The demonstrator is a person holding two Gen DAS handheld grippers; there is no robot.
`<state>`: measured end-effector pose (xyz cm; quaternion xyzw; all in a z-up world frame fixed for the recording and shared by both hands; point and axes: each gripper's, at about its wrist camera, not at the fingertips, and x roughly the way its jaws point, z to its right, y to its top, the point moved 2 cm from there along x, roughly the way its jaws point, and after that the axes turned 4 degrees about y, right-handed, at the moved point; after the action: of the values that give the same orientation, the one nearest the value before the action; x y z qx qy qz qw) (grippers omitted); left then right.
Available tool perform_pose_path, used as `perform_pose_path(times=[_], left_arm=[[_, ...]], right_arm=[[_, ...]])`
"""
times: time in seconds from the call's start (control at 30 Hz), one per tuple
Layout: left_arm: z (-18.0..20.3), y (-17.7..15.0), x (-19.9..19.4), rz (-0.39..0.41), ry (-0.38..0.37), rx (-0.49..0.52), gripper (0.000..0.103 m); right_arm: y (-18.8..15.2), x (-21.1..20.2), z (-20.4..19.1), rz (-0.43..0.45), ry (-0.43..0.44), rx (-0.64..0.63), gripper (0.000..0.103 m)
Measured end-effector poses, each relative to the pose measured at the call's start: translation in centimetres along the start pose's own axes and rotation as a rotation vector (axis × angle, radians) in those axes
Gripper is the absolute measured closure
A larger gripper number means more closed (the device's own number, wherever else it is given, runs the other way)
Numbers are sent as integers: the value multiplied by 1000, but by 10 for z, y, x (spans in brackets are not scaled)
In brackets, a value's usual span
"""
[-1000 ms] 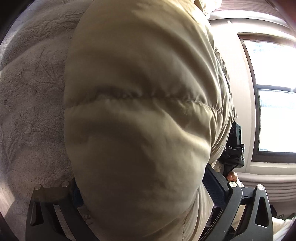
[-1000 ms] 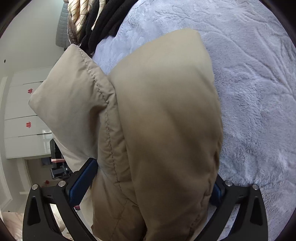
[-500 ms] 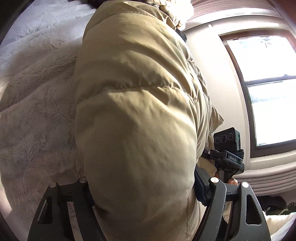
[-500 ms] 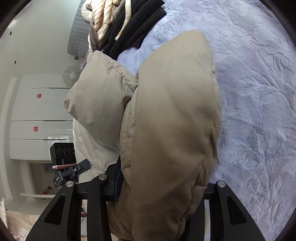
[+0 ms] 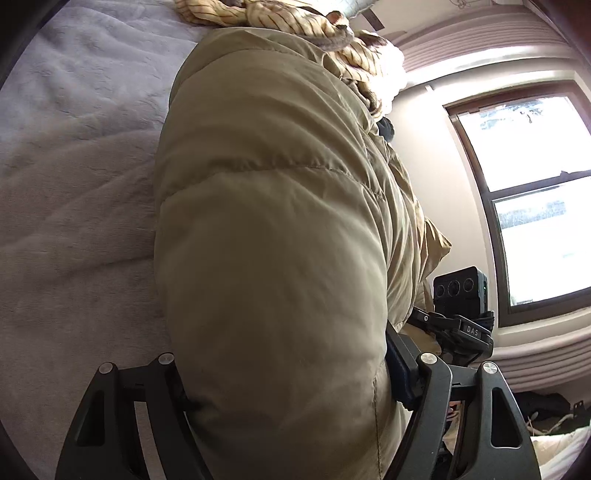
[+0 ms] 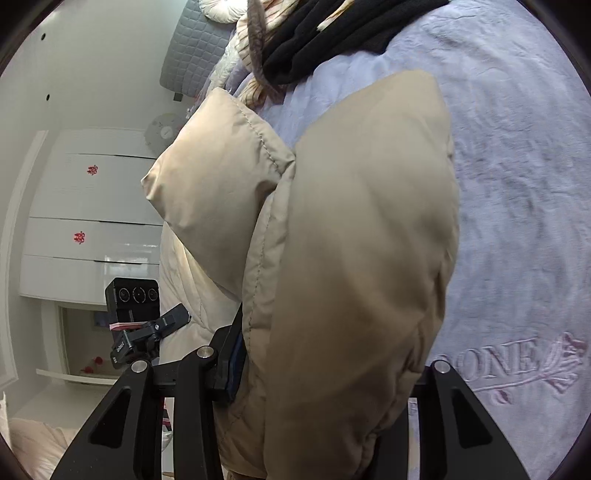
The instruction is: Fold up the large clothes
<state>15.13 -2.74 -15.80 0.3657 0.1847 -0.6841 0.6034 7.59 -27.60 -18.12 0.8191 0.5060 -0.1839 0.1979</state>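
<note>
A puffy beige down jacket [image 5: 277, 221] fills the left wrist view, bunched between the jaws of my left gripper [image 5: 284, 369], which is shut on a thick fold of it. In the right wrist view the same jacket [image 6: 351, 240] bulges between the jaws of my right gripper [image 6: 332, 365], also shut on it, with a blue pad [image 6: 236, 354] pressed into the seam. The jacket hangs between both grippers above the lavender plush blanket [image 6: 517, 221]. The fingertips are buried in fabric. Each view shows the other gripper's camera block [image 5: 460, 291] [image 6: 135, 295] beside the jacket.
A pile of clothes lies at the far end of the bed: a cream striped garment [image 5: 288, 18] and a black one [image 6: 332, 33]. A window [image 5: 535, 203] is to the right, white drawers [image 6: 85, 221] and a grey padded headboard [image 6: 192, 48] to the left.
Both pairs of jaws have closed in on the jacket's folds. Both grippers have risen and drawn back with it, so more of the bed and room shows.
</note>
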Motion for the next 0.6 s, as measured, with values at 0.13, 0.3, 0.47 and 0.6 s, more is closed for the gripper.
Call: perform_pose_path(times=[0.13,0.3,0.47,0.6], left_arm=[[-46,2,-35,16,29,-23,25],[-112,0,-50,21,66,-68,21],[-169,-11,-40,-1,113,-166,10],[-153,-21,-61,53,219,-145,10]], right_arm=[[1,61,-22,-31,10,-10,59],[2,126,-28,-63,-38,-17,59],[1,148,-18,-72,-123,36,46],[-9,122,-38,-45,-250,-9,42]])
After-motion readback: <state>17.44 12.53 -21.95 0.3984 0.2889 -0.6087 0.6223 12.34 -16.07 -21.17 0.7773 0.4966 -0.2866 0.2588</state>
